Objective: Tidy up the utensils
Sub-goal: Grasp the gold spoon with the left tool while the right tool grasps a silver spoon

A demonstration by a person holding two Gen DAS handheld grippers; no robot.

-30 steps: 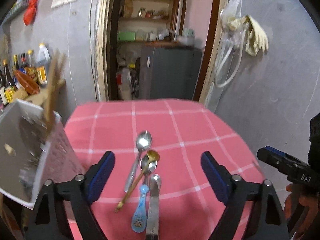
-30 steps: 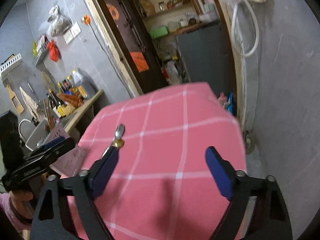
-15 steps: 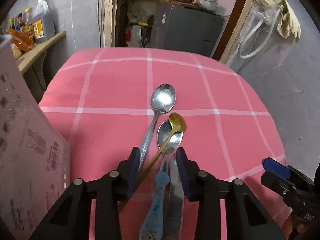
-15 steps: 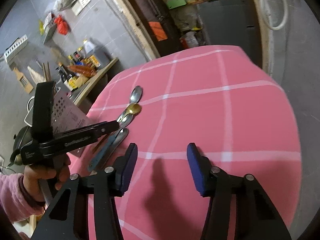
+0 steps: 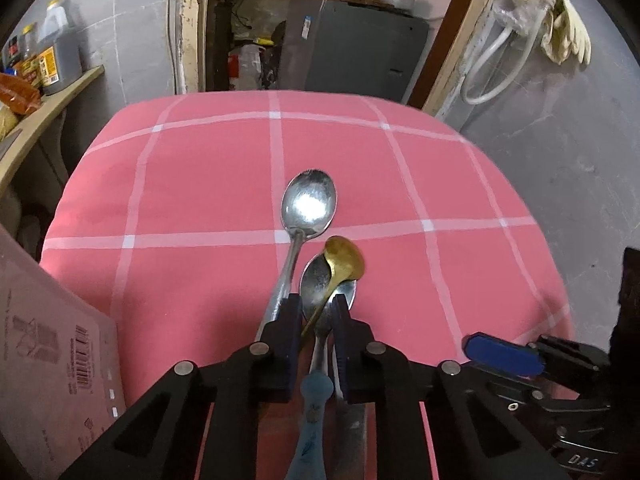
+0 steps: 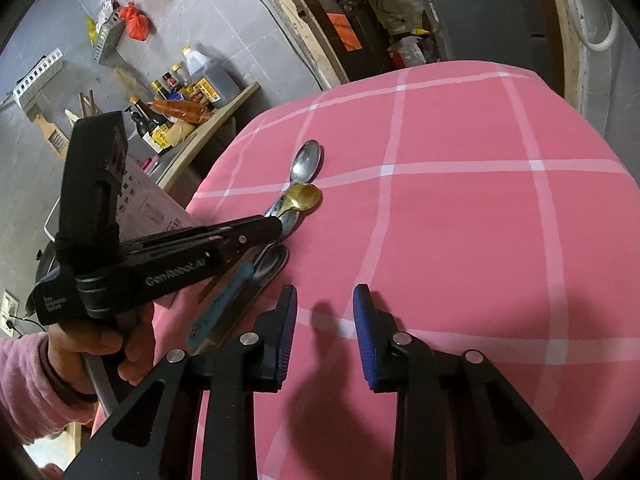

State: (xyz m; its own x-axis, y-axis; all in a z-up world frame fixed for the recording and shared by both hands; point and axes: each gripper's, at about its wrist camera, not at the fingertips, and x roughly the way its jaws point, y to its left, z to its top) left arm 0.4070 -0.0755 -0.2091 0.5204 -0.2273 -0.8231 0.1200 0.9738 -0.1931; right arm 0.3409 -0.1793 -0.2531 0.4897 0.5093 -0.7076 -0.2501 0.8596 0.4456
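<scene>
Several utensils lie bunched on the pink checked cloth (image 5: 208,184): a large silver spoon (image 5: 308,204), a gold spoon (image 5: 344,258) across a smaller silver spoon (image 5: 316,280), a blue-handled utensil (image 5: 314,396) and a flat steel one (image 6: 272,260). My left gripper (image 5: 316,312) is low over them, its jaws closing around the gold spoon's handle and the small spoon's neck, with a slim gap still showing. A hand (image 6: 100,344) holds this left gripper (image 6: 276,226). My right gripper (image 6: 325,320) hovers over bare cloth just right of the pile, its jaws closing on nothing.
A pale perforated basket (image 5: 52,380) stands at the table's left edge. Behind it a shelf (image 6: 224,108) carries sauce bottles. Beyond the table's far edge are a doorway and a grey cabinet (image 5: 360,52). The cloth drops away at the right.
Both grippers have come down toward the table and narrowed their jaws. The left one has moved in over the spoon handles, and the right has swung closer to the pile.
</scene>
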